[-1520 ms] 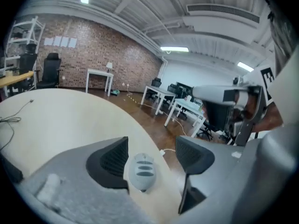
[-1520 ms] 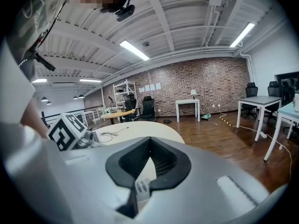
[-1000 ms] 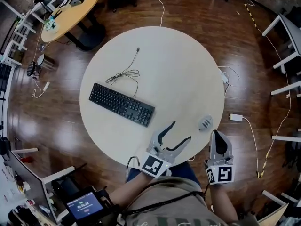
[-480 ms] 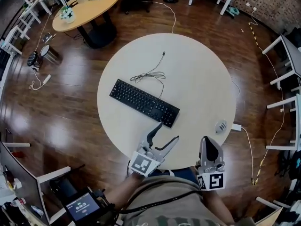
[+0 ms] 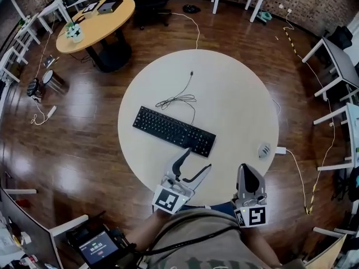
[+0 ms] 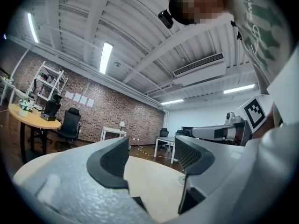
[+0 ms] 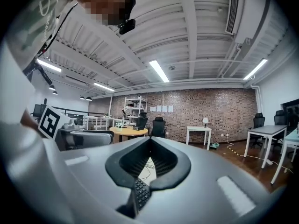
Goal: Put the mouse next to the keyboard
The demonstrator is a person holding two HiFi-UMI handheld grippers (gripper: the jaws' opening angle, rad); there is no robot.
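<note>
One mouse, one keyboard

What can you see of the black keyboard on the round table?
The keyboard is black, long and flat, plastic-looking, with rows of keys. It lies slantwise on the pale round table, keys up. A thin dark cable leaves its far edge, loops loosely and ends free on the tabletop. Nothing rests on it; the open left gripper hovers just short of it.
</note>
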